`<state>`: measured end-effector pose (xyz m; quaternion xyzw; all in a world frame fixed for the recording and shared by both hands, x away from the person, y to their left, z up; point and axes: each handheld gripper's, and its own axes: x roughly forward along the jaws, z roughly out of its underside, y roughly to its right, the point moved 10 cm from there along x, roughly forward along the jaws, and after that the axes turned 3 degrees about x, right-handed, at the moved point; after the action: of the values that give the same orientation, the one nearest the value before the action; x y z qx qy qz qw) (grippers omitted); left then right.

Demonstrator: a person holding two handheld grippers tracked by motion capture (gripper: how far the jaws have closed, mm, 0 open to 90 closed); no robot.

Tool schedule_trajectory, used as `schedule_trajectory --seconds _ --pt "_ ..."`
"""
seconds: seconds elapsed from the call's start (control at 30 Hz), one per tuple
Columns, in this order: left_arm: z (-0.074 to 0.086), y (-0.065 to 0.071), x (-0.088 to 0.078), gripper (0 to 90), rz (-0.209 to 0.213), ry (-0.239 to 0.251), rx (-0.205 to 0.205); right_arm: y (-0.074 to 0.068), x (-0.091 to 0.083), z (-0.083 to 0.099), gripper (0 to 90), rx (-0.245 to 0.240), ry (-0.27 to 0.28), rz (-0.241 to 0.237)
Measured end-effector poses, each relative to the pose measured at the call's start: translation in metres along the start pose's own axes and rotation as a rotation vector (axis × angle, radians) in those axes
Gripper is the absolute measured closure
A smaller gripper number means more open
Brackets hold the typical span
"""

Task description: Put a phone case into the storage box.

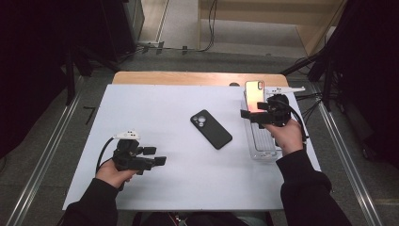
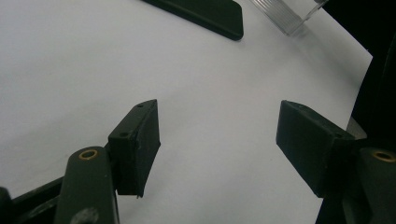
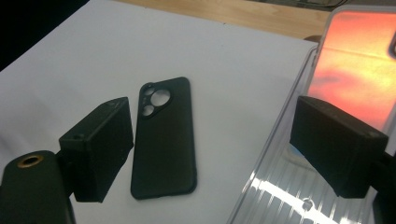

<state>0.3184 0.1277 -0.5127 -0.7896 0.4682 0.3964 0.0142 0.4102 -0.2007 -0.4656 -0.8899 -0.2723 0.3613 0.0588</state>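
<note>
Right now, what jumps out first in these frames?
The phone with the glowing orange-pink screen, standing up at the far end of the clear plastic tray on the table's right side, right by the right gripper. Next, the black phone case lying camera cutouts up, alone mid-table on the white sheet. The left gripper sits near the front left, jaws wide with nothing between them.

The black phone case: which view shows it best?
The right gripper view: the black phone case lies whole and large, camera cutouts visible. The high view shows it whole but small; the left gripper view catches one edge.
</note>
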Motion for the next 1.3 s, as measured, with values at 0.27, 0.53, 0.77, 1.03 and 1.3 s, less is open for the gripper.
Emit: schedule_trajectory --seconds 0.27,0.53,0.77,1.03,1.3 --pt "-0.001 0.000 0.000 30.6 0.001 0.000 0.002 -0.014 -0.004 0.016 11.8 -0.030 -0.026 -0.042" --pt "-0.001 0.002 0.000 30.7 0.001 0.004 0.003 -0.034 -0.009 0.031 11.8 -0.059 -0.038 -0.105" --pt "-0.002 0.001 -0.002 30.6 0.001 0.007 0.004 -0.046 -0.009 0.044 12.5 -0.095 -0.060 -0.138" --pt "-0.001 0.001 -0.003 30.6 0.004 0.010 0.005 -0.058 -0.009 0.057 12.5 -0.108 -0.079 -0.178" --pt "-0.001 0.003 -0.002 30.6 0.007 0.014 0.008 -0.069 -0.009 0.067 12.5 -0.133 -0.091 -0.200"
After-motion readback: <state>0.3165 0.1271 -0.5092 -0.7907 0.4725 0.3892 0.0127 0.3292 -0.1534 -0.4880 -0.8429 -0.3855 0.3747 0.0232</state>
